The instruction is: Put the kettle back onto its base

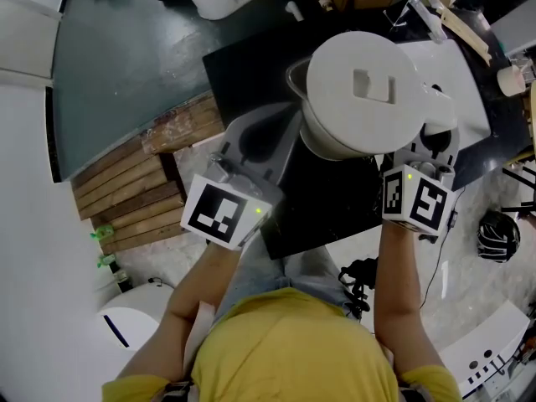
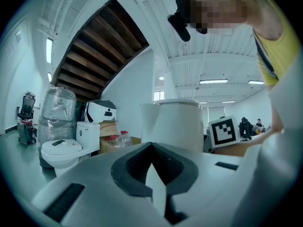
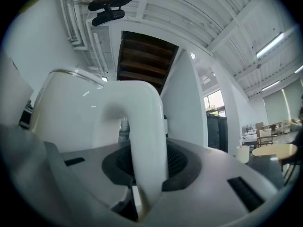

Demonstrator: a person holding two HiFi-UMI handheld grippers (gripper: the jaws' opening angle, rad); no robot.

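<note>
Head view: kettle (image 1: 362,90) lidded, contents hidden.

Black table (image 1: 322,208); kettle (image 1: 360,90) over it

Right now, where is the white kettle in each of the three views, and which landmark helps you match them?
Head view: kettle at upper centre-right, seen from above.
Left gripper view: kettle at centre, beyond the jaws.
Right gripper view: kettle fills the left; handle between the jaws.
Shared landmark: right gripper's marker cube, in head and left gripper views.
</note>
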